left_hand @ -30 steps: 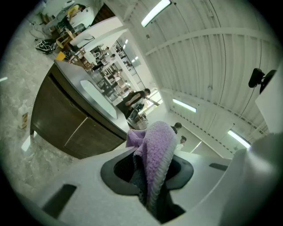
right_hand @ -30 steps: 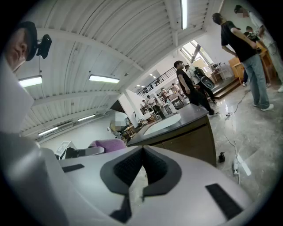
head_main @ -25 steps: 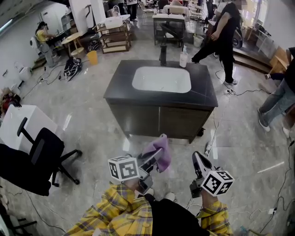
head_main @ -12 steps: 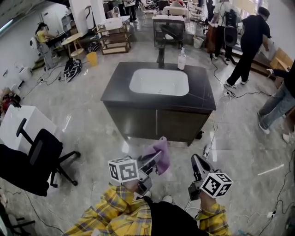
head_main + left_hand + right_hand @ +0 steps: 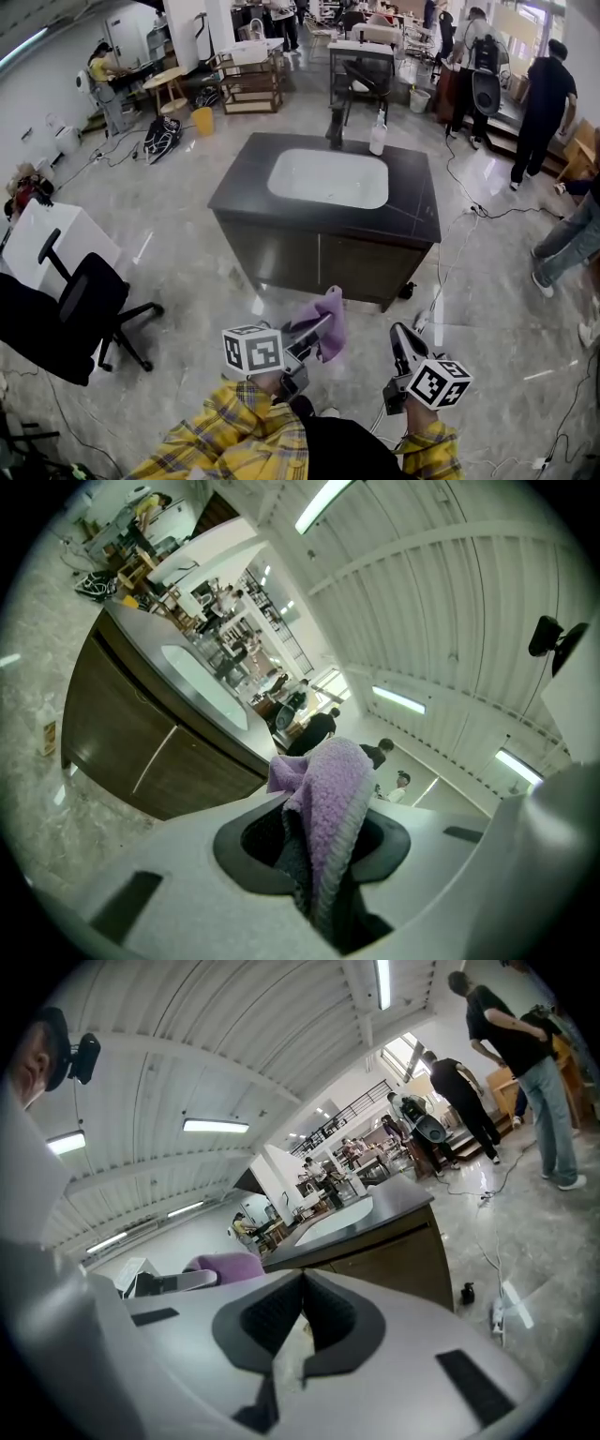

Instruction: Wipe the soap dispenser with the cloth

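Both claws sit low in the head view, held out over the floor (image 5: 169, 216) in front of yellow plaid sleeves (image 5: 234, 427). The left claw (image 5: 311, 334) is closed on a purple cloth (image 5: 328, 315). In the left gripper view the fabric is pinched between the pads, with a fold standing up above the tips and the rest bunched down into the gap. The right claw (image 5: 404, 339) holds nothing: in the right gripper view its jaws meet, with nothing between them. Each claw carries a marker cube, the left cube (image 5: 253, 349) and the right cube (image 5: 439, 382), on the end nearest the person.

Ahead, well apart from both claws, stands a dark counter (image 5: 417, 211) with a white basin (image 5: 328, 178) set into its top. The dispenser (image 5: 378, 134) stands upright at the counter's far edge, just beyond the basin's far right corner and just right of the dark faucet (image 5: 335, 124). Neither claw touches it, nor does the cloth.

At the left a black office chair (image 5: 80, 309) stands on the floor beside a white box (image 5: 47, 246). A cable (image 5: 441, 272) trails across the floor to the right of the counter. Beyond the counter are carts and tables. A person in black (image 5: 539, 108) stands at the right, and another in yellow (image 5: 101, 70) stands far off at the left.
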